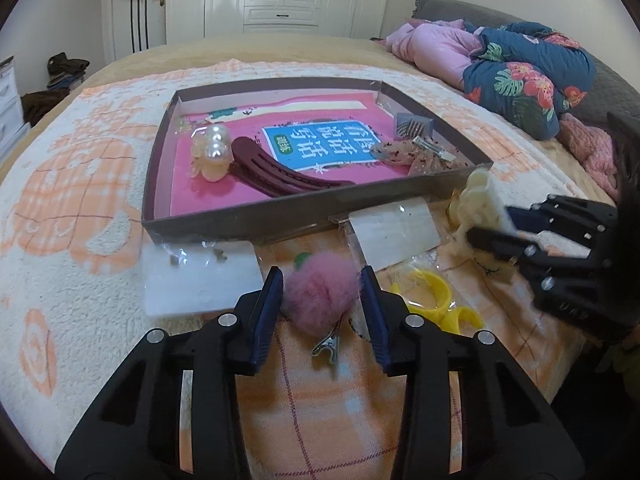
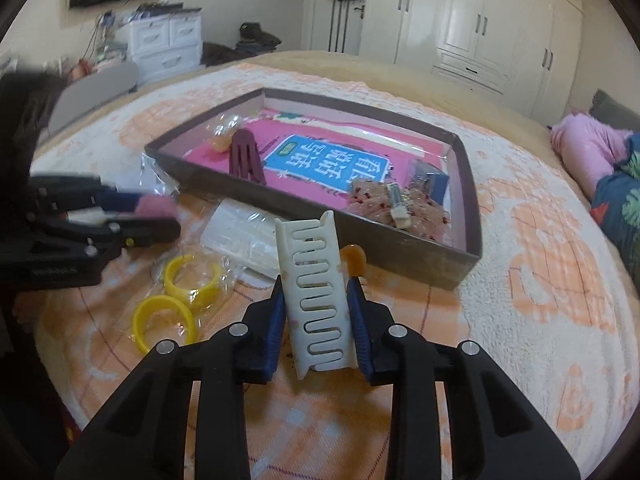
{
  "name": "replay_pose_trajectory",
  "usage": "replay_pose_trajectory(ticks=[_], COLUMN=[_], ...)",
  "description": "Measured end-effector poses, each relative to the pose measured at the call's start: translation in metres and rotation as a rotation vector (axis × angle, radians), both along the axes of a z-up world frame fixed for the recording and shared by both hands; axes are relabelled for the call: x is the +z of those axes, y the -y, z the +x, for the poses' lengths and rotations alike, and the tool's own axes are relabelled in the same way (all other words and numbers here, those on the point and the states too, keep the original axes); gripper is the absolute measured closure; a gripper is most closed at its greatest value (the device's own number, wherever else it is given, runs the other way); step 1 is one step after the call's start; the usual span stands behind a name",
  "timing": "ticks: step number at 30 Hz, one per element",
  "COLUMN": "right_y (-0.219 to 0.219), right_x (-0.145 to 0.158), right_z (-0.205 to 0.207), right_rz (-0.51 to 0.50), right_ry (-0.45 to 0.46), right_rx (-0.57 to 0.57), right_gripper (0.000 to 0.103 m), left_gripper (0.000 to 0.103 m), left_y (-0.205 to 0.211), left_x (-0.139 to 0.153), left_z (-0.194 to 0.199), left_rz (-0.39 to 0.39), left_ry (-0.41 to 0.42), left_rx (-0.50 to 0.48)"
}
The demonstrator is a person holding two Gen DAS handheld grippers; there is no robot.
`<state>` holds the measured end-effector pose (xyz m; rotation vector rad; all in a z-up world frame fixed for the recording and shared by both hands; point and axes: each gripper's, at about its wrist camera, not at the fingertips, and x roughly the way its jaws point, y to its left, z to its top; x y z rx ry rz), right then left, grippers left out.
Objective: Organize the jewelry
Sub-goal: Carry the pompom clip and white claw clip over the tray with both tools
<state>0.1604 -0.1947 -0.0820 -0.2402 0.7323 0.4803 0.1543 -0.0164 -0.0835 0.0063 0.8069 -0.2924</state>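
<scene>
**Both grippers closed on hair pieces, tray lies ahead**

Left gripper [image 1: 322,294]: jaws drawn in on the pink pom-pom clip [image 1: 320,298], blue pads [image 1: 266,308] pressing its fluff from both sides. The clip's metal alligator end points back toward the wrist, so its long axis runs roughly along the fingers.

Right gripper [image 2: 316,320]: jaws clamped on the cream comb clip [image 2: 314,292]. Long axis stands along the fingers, free end tilted toward the tray; an orange tab sits at its right edge.

Landmark: the brown tray [image 2: 404,256]. Both held pieces are just short of its near wall, outside it. Right gripper looks nearer that wall. Yellow rings [image 2: 166,322] in a clear bag lie between the grippers, also short of the tray. Judgement: the next move for each is forward and over the near wall.
</scene>
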Motion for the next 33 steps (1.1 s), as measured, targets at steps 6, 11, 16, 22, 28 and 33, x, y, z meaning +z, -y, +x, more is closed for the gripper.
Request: replay_pose_trajectory(ticks=[6, 11, 16, 22, 28, 33], right_y=[0.025, 0.039, 0.045, 0.05, 0.056, 0.057], right_x=[0.011, 0.018, 0.023, 0.029, 0.034, 0.038], right_z=[0.0, 0.001, 0.001, 0.001, 0.003, 0.009], right_rz=[0.09, 0.13, 0.147, 0.155, 0.156, 0.161], right_ry=[-0.015, -0.011, 0.003, 0.027, 0.045, 0.054], right_rx=[-0.071, -0.116, -0.134, -0.151, -0.167, -0.173], right_gripper=[0.075, 0.075, 0.075, 0.075, 0.075, 0.075], left_gripper=[0.081, 0.081, 0.081, 0.081, 0.081, 0.081], left_y=[0.001, 0.001, 0.004, 0.007, 0.0, -0.004], left_x=[0.006, 0.01, 0.023, 0.04, 0.052, 0.056], left_z=[-0.009, -0.02, -0.029, -0.024, -0.009, 0.002], left_rz=[-0.011, -0.029, -0.047, -0.061, -0.075, -0.079], left_ry=[0.003, 0.001, 0.029, 0.072, 0.102, 0.111], left_rx=[-0.009, -0.02, -0.028, -0.029, 0.006, 0.026])
